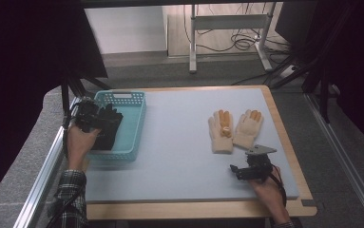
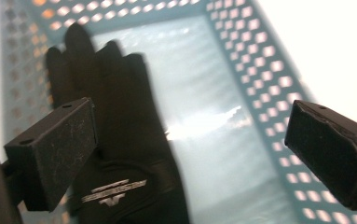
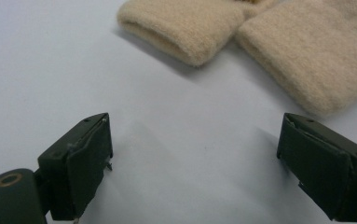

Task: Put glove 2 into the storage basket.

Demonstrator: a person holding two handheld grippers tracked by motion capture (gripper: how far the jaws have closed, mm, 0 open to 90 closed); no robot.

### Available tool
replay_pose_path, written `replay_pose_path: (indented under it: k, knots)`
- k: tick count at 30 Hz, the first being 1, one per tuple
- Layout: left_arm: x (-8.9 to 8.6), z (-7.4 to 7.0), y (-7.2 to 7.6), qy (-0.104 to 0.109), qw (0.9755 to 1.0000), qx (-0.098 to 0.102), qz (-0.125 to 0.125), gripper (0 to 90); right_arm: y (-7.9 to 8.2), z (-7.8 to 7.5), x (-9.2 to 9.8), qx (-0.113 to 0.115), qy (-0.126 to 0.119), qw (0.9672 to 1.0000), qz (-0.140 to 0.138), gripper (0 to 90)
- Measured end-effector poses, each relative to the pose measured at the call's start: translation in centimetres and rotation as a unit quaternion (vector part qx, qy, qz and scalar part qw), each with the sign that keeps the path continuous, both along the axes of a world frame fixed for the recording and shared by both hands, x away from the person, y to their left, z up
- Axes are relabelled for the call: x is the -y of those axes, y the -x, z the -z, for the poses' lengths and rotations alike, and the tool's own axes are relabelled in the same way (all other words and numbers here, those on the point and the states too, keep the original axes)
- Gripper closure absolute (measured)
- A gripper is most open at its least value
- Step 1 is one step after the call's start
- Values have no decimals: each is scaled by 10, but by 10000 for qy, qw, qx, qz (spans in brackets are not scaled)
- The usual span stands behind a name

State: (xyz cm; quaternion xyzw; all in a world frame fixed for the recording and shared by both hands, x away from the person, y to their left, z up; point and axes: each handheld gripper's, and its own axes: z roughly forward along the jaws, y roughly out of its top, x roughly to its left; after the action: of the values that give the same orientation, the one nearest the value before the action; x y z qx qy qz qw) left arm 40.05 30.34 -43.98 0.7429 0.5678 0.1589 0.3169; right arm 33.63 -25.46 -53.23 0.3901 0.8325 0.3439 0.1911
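Observation:
A black glove lies in the teal basket at the table's left; in the left gripper view the black glove rests flat on the basket floor. My left gripper hovers over it, open, with nothing between its jaws. Two beige gloves lie side by side on the right of the mat, cuffs towards me. My right gripper stands open just short of their cuffs, holding nothing.
The pale blue mat covers a wooden table. Beyond the table stand a desk frame with cables on the floor and dark curtains at both sides.

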Motion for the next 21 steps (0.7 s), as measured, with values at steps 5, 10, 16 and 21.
replay_pose_path:
  k: [5, 10, 16, 21]
  knots:
    - [22, -5, 8, 123, 9992, 245, 276, 26, 0, 0, 0, -3, 3, 10000, 2, 98]
    - [47, -6, 14, 37, 9976, 366, 579, 26, 0, 0, 0, -2, 2, 10000, 1, 97]
    - [74, -8, 24, 81, 9944, 549, 900, 20, 0, 0, 0, -7, 1, 10000, 4, 97]
    - [96, -10, 34, 147, 9909, 706, 1133, 18, 0, 0, 0, -6, 0, 10000, 3, 98]
